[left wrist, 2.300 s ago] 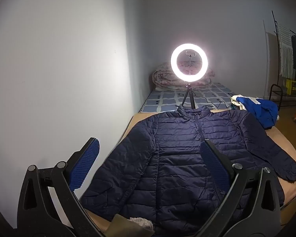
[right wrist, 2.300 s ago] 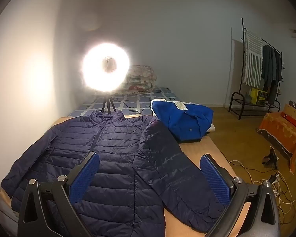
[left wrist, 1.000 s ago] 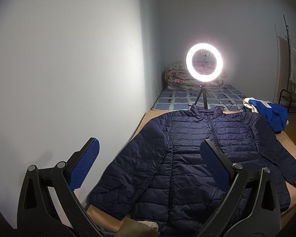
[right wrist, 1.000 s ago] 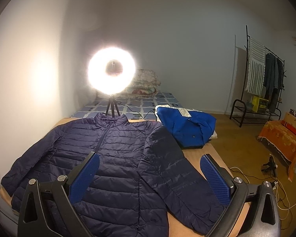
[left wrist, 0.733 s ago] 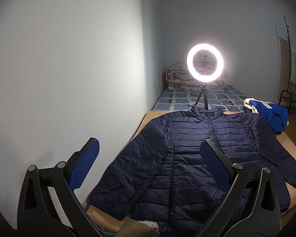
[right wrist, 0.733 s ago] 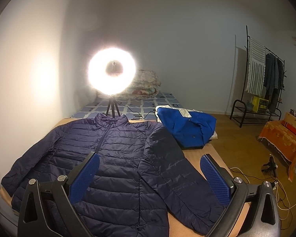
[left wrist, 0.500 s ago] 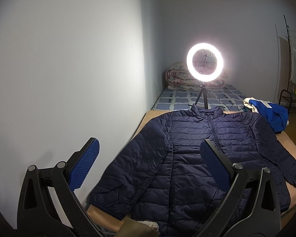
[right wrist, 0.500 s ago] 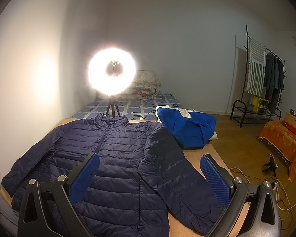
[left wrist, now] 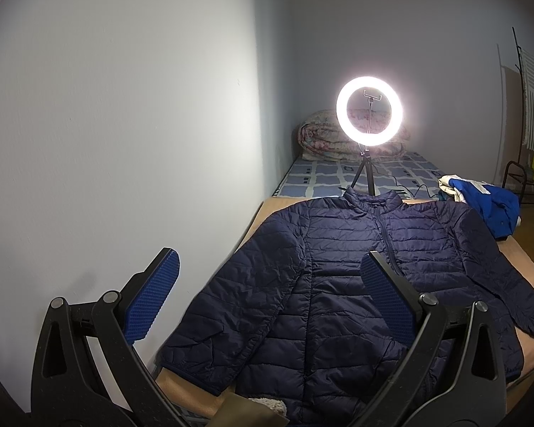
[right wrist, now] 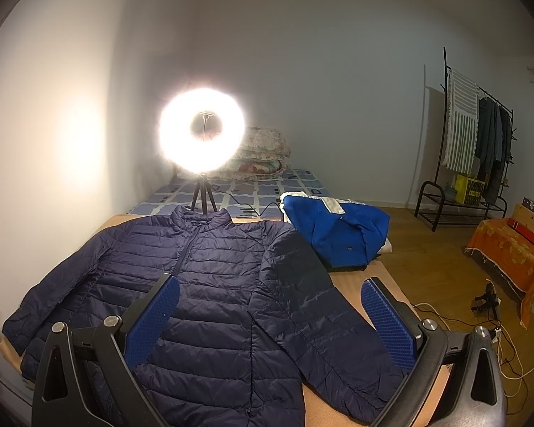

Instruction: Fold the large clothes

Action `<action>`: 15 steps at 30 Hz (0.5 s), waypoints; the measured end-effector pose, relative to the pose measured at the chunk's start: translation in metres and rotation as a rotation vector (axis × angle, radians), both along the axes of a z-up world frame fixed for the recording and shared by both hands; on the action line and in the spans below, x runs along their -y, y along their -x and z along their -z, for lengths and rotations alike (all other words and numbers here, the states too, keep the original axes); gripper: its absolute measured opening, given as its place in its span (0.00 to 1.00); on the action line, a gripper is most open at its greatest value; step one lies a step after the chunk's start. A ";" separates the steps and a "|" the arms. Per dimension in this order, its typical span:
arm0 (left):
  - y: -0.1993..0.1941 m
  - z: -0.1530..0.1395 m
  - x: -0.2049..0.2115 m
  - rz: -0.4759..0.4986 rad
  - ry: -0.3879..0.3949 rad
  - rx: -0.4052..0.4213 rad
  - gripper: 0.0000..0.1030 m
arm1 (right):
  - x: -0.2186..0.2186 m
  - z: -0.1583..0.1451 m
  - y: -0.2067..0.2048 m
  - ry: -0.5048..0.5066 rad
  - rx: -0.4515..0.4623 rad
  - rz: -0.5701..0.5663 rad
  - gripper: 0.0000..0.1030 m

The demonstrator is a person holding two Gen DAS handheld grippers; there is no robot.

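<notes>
Tan table (right wrist: 359, 281) ahead carries a navy puffer jacket (right wrist: 213, 284) lying flat; left claw (left wrist: 270, 284) and right claw (right wrist: 270, 309) both spread, empty above it.

Before you the jacket (right wrist: 210, 284) lies flat on the table (right wrist: 356, 274); ring light (right wrist: 202, 130) behind its collar; bundle (right wrist: 338, 231) to its right.

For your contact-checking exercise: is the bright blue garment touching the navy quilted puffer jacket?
Cannot tell. In the right wrist view the bright blue garment borders the navy quilted puffer jacket sleeve; no gap or contact shows plainly.
</notes>
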State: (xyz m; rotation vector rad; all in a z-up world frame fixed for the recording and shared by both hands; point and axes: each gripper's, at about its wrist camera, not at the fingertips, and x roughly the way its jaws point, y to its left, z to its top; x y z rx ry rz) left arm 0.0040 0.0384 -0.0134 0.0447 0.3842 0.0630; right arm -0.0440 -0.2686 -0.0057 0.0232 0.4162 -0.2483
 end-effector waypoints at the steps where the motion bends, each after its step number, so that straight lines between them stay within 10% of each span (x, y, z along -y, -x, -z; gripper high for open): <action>1: 0.000 0.000 0.000 0.000 0.000 0.000 1.00 | 0.000 -0.001 0.000 0.000 0.001 0.000 1.00; 15: 0.005 0.006 -0.003 -0.010 -0.023 -0.017 1.00 | -0.005 -0.003 -0.004 0.000 0.011 -0.009 1.00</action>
